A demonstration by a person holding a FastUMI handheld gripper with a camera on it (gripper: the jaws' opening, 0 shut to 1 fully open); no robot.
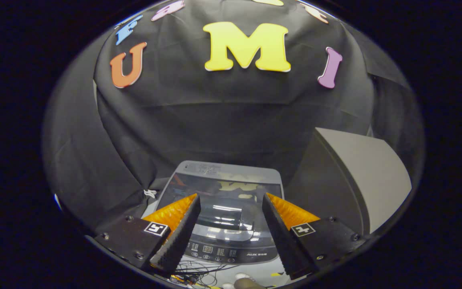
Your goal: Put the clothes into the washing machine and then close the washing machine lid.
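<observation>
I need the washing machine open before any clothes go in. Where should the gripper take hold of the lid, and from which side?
Judging by its shut, flat pose, grip the lid at its front edge, just above the control panel, coming from the front and lifting up. The gripper hangs open above it, holding nothing.

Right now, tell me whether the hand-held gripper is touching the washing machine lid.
Apart. In the gripper view the hand-held gripper hangs open above the closed washing machine lid, which lies beyond its fingers; nothing is between them.
</observation>
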